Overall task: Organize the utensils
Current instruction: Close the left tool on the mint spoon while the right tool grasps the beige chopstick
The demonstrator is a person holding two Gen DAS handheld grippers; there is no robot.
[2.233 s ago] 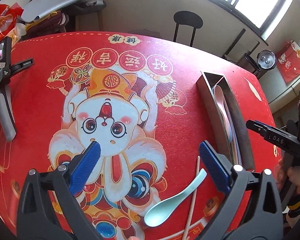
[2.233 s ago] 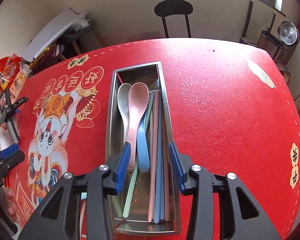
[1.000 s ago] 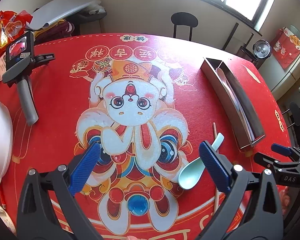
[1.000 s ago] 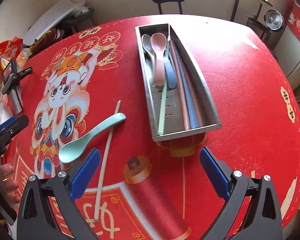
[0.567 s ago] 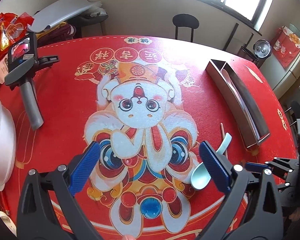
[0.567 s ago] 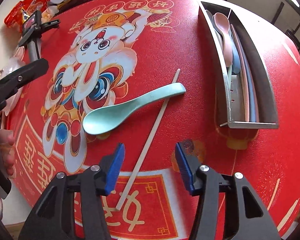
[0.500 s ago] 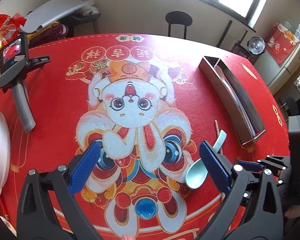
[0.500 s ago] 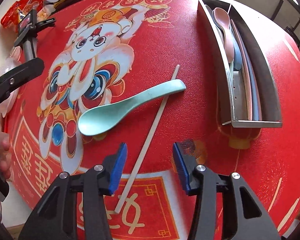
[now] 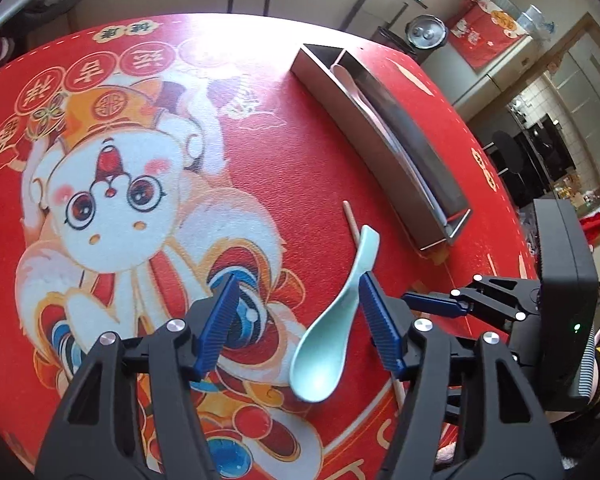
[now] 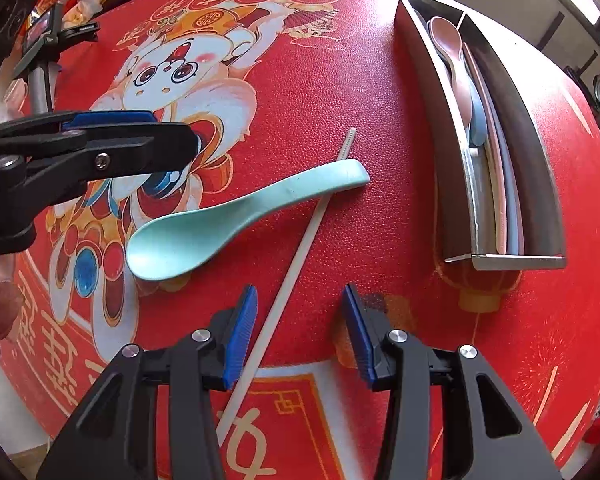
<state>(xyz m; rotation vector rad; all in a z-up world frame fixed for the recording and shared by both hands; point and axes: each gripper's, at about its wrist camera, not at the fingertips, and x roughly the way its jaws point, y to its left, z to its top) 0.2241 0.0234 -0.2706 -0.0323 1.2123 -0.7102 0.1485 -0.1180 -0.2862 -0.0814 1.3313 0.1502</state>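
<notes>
Mint soup spoon [image 10: 236, 216] lies flat on the red mat [image 10: 380, 92], just left of the steel utensil tray [image 10: 500, 258], handle end toward the tray, bowl toward the person. It rests across a white chopstick [image 10: 296, 268].

Left gripper [image 9: 296, 320] is nearer the spoon; its jaws have just been closing, spoon between them, pads not on it yet afaict. Right gripper [image 10: 300, 328] has narrowed too and straddles the chopstick without pinching it.

Tray: pink spoon [image 10: 450, 46], blue spoon, chopsticks.

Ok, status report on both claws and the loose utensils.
Left claw open over mint spoon. Right claw open around chopstick. Tray unobstructed.
</notes>
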